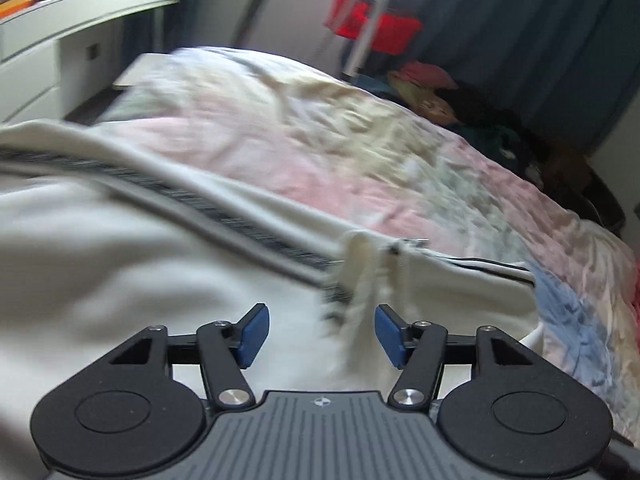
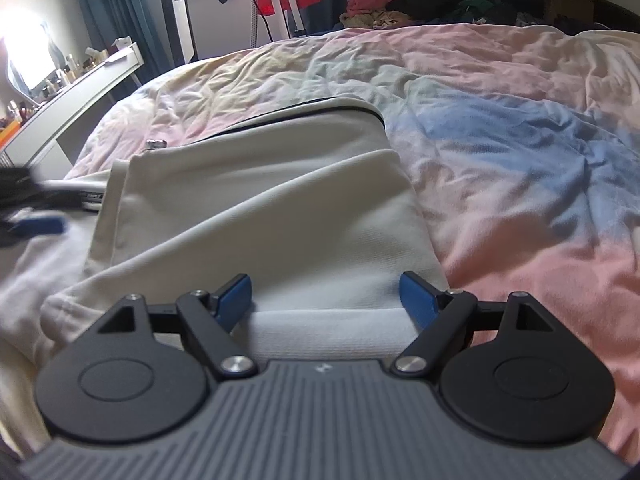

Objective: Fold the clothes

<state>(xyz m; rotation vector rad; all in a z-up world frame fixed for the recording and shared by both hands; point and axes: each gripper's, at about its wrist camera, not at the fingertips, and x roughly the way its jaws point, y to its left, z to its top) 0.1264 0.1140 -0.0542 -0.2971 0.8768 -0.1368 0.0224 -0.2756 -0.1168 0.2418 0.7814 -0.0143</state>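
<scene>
**Cream garment spread on a pastel bed, both grippers empty**

Rumpled bedding fills both views: a bed [image 2: 520,128] covered with a soft, creased cover tie-dyed in pink, pale yellow, blue and white. On its near left part lies the cream garment [image 2: 256,208], a thick, smooth knit with a dark zip line along its far edge and a small metal zip pull [image 2: 156,144] at the left end of that edge. In the right wrist view its right part is folded into a flat, roughly rectangular panel with a loose fold running diagonally across it; a ribbed hem shows at the near edge, between the fingers.

In the left wrist view the garment [image 1: 120,248] is blurred; a grey-and-black ribbed band crosses it diagonally, and a bunched ridge of cloth rises just beyond the fingers.

The left gripper [image 1: 320,334] has its blue-padded fingers apart, holding nothing, low over the cream cloth. The right gripper [image 2: 326,300] also has its fingers spread wide and empty, above the near hem. The left gripper's blue pad appears as a blur at the left edge of the right wrist view.

Beyond the bed on the far side lies a heap of mixed clothes [image 2: 384,10] in pink, mustard and dark colours. A red cloth [image 1: 372,24] hangs on a white rack, dark teal curtains [image 1: 520,40] behind. At far left stands a white table [image 2: 92,80] crowded with small bottles.
</scene>
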